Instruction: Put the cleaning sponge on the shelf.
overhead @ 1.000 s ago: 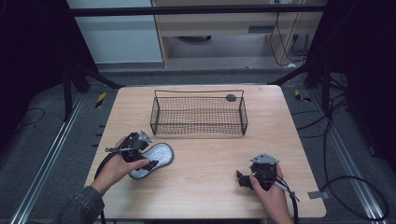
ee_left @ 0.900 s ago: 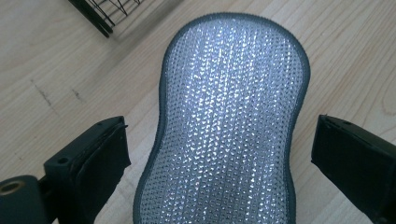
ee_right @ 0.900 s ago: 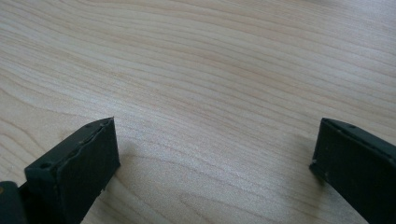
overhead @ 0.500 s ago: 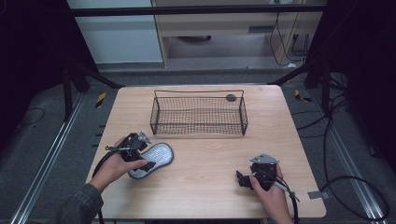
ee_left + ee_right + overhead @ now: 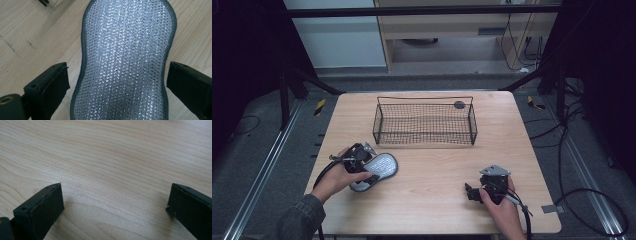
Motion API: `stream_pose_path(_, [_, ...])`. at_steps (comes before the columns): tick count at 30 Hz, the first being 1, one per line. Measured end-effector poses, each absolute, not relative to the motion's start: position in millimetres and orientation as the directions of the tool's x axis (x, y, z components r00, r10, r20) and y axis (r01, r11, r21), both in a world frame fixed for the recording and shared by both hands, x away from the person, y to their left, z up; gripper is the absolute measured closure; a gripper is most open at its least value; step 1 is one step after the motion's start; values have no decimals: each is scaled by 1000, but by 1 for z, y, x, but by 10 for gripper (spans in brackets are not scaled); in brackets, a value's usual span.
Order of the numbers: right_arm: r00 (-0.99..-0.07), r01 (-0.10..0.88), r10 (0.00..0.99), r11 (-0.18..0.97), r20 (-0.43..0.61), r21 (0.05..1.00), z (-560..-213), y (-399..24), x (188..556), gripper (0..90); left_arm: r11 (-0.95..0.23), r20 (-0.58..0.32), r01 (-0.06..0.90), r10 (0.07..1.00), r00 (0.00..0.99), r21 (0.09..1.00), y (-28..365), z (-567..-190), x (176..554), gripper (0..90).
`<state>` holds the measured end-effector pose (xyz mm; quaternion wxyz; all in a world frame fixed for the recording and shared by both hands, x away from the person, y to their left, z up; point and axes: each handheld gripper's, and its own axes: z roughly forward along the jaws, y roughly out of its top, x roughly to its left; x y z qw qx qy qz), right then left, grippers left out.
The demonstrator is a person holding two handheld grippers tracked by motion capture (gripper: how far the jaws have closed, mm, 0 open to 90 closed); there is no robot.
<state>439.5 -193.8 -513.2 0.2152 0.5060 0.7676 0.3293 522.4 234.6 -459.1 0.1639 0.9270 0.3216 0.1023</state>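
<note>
**A:** High view: a person at a wooden surface (image 5: pixel 437 170) holds the left hand-held gripper (image 5: pixel 368 169) over a silvery scrubbing pad (image 5: pixel 379 167) lying flat near the front left. A black wire basket (image 5: pixel 424 122) stands farther back, well apart from the pad, with nothing visible inside.

**B:** And the right hand-held gripper (image 5: pixel 471 192)?

**A:** It rests low at the front right, away from both pad and basket.

**B:** Left gripper view?

**A:** The pad (image 5: pixel 125 60) lies between the two black jaws (a narrow strip of wood shows on either side), so the jaws straddle it, released, not yet pressing.

**B:** Right gripper view?

**A:** Bare wood grain (image 5: pixel 112 165) between jaws spread wide; that gripper is released and carries nothing.

**B:** So how far along?

**A:** Early, by my reading. The approach looks done; the clench, the lift and the carry (presumably to the basket) all remain. The pad lies on the surface, unlifted.
</note>
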Motion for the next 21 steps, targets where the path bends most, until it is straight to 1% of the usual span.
stream_pose_path(8, [-398, 632, 917, 277, -3, 723, -514, -194, 439, 7, -762, 66, 546, 601, 796, 348, 231, -466, 527, 38])
stream_pose_path(14, [-403, 629, 915, 282, -7, 724, -514, -194, 439, 7, -758, 46, 559, 606, 794, 337, 230, -472, 531, 18])
stream_pose_path(18, [-403, 629, 915, 283, -8, 724, -514, -194, 439, 7, -755, 40, 563, 608, 793, 336, 230, -475, 533, 29])
stream_pose_path(21, [-405, 629, 914, 284, -7, 724, -514, -194, 439, 7, -760, 37, 560, 603, 797, 329, 230, -478, 534, 18])
